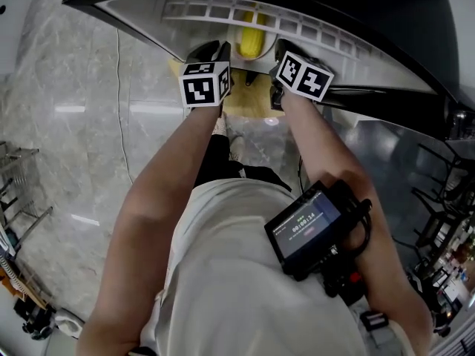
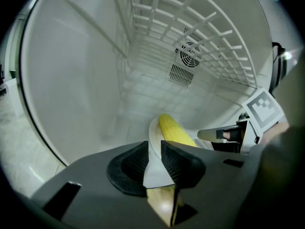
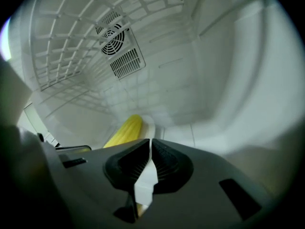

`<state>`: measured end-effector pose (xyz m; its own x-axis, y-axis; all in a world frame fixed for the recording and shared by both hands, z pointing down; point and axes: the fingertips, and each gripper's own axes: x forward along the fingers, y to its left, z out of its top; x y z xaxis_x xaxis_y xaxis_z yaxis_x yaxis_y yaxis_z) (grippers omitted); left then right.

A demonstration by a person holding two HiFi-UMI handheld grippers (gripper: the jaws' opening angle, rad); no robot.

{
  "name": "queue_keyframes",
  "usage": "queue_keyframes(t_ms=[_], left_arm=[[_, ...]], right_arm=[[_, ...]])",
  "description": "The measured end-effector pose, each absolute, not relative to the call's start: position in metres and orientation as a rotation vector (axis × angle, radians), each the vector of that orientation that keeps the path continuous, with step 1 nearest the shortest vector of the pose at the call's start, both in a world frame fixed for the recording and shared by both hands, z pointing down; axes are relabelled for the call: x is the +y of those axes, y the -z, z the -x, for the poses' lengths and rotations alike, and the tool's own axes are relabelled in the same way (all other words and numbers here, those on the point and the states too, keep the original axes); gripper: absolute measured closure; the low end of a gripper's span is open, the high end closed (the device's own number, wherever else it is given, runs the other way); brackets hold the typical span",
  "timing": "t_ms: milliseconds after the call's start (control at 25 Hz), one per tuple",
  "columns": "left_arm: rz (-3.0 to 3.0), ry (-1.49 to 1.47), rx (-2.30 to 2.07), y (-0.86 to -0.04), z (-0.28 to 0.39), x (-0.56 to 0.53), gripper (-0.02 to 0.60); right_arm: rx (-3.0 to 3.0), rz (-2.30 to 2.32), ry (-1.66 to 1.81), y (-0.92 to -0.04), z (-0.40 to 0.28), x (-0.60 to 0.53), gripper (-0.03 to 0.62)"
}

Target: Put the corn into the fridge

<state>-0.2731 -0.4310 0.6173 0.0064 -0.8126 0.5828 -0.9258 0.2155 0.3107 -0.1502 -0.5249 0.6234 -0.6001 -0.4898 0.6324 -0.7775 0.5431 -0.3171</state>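
Step in hand: placing, by judgement; the corn [image 1: 251, 41] lies on a white plate [image 2: 153, 128] held inside the fridge [image 2: 71, 80], at the centre of the frame, below the wire shelf [image 2: 190, 13].
Grip, left gripper [image 2: 155, 149]: fingers clamped on the white plate's near rim.
Grip, right gripper [image 3: 150, 147]: fingers nearly together, pinching the same rim.
Seating: cannot tell whether the white plate rests on the fridge floor.
Next move: likely to set it down level, release both grips, and withdraw without dragging the rim.
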Motion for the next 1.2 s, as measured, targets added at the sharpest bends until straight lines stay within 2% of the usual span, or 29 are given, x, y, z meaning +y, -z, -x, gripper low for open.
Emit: queue_keyframes(t_ms=[40,200,480,1200], left_arm=[[-1.619,-0.215,-1.821,-0.618,0.274,-0.426,0.494],[-1.639,-0.224,-1.829,-0.621,0.281,-0.401,0.572],[-1.673,-0.113,-1.794,-0.613,0.273,-0.352,0.574],[-1.827,0.028,-1.759,-0.542,0.206,-0.275,0.574]], right_arm=[[-2.311,-1.017,-0.815,-0.624,0.150,-0.523,0.571],[-2.343,-0.958,-0.821,-0.624,0.155,-0.512,0.586],[-2.462,-0.803,-0.804,-0.617,0.159,-0.487,0.588],[-2.653,-0.596,-0.861,-0.542,0.105,-0.395,0.588]])
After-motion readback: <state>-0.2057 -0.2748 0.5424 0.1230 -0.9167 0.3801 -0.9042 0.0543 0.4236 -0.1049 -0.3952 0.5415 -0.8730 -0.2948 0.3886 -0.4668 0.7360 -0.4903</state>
